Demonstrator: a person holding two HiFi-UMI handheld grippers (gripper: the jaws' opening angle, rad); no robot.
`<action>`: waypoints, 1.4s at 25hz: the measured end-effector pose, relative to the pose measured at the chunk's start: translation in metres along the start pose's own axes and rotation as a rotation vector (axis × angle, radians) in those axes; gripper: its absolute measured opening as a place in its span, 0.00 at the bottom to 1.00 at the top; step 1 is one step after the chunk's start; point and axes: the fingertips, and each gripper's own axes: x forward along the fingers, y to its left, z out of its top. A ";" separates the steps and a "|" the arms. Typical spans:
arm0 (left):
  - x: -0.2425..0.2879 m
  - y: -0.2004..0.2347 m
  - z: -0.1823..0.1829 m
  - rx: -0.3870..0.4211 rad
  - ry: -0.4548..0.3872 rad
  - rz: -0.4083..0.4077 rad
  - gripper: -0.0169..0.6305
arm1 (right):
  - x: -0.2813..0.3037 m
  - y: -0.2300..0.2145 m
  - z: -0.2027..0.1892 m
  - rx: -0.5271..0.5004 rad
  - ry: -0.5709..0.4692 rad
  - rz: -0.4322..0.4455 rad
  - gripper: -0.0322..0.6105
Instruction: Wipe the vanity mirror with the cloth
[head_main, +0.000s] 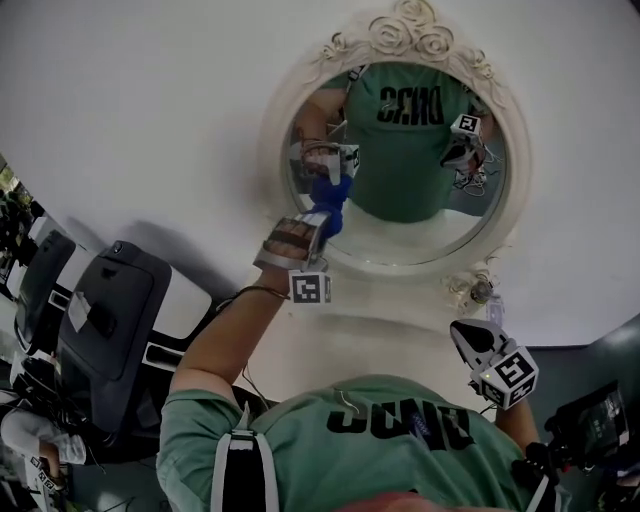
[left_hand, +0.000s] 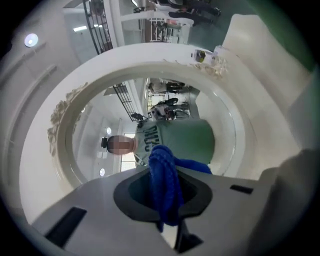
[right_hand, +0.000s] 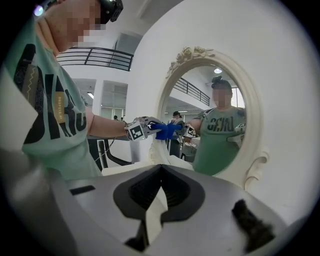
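cloth: a blue cloth (head_main: 330, 203), bunched into a wad, is pressed on the glass of the vanity mirror (head_main: 412, 232) near its lower left edge, just inside the frame.
left gripper: the left gripper (head_main: 322, 226) has its jaws clamped on the cloth. in the left gripper view the blue wad (left_hand: 165, 185) fills the gap between the pads and sticks out ahead of them toward the glass.
right gripper: the right gripper (head_main: 460, 335) has its jaws together with nothing between them, as the right gripper view shows (right_hand: 160, 174). it hangs low by the frame's lower right corner, apart from the glass.
key relation: the glass lies straight ahead of the left jaws with only the cloth between. nearly all the bare glass runs rightward and upward from the wad.
mirror axis: in the right gripper view the mirror (right_hand: 216, 125) reads as an upright oval, its long axis top to bottom.
nearer hand: the left, already touching through the cloth. the right is well apart from the glass.
left arm pose: the forearm reaches forward over the vanity top (head_main: 375, 325), with the gripper aimed into the glass and its marker cube on the near side.
right arm pose: tucked close to the body, gripper tilted up toward the frame, idle.
likely next move: probably a sweep across the glass from the lower left edge, holding pressure so the wad does not slip out of the jaws.
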 end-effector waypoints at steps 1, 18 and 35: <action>-0.002 -0.006 -0.014 0.010 0.029 -0.014 0.10 | 0.004 0.005 0.003 -0.007 0.002 0.017 0.07; 0.028 -0.049 -0.033 -0.010 0.074 -0.084 0.11 | -0.007 -0.006 -0.009 0.019 0.042 -0.033 0.07; 0.064 -0.038 0.225 -0.079 -0.334 -0.043 0.11 | -0.079 -0.028 -0.044 0.098 0.072 -0.212 0.07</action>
